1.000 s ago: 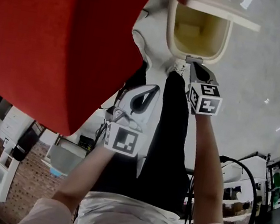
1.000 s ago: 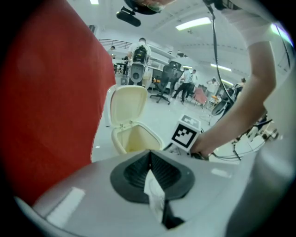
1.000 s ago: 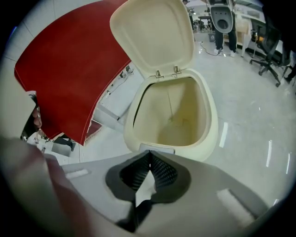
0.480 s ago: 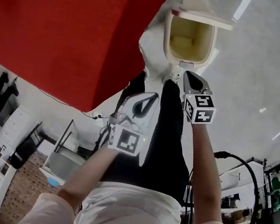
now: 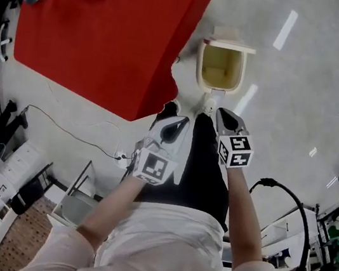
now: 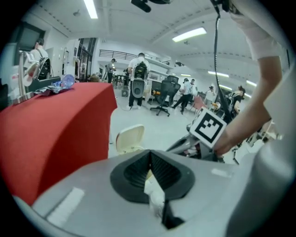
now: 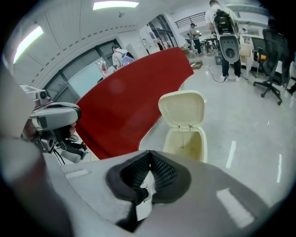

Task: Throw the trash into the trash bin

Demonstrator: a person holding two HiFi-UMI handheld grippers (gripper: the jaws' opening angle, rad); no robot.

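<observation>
Both forearms reach forward and down, side by side. The left hand-held gripper (image 5: pixel 176 125) and right hand-held gripper (image 5: pixel 224 115) angle toward the floor (image 5: pixel 293 88). Each has its jaws pressed together, with a pale sliver low in the gap that is too small to identify. Compared with 1 second ago, both have risen from the bin's front rim and hang clear of it. The trash bin (image 5: pixel 200 66) stands beside the red tabletop (image 5: pixel 116 32), its lid (image 5: pixel 228 45) up. Its contents cannot be made out.
</observation>
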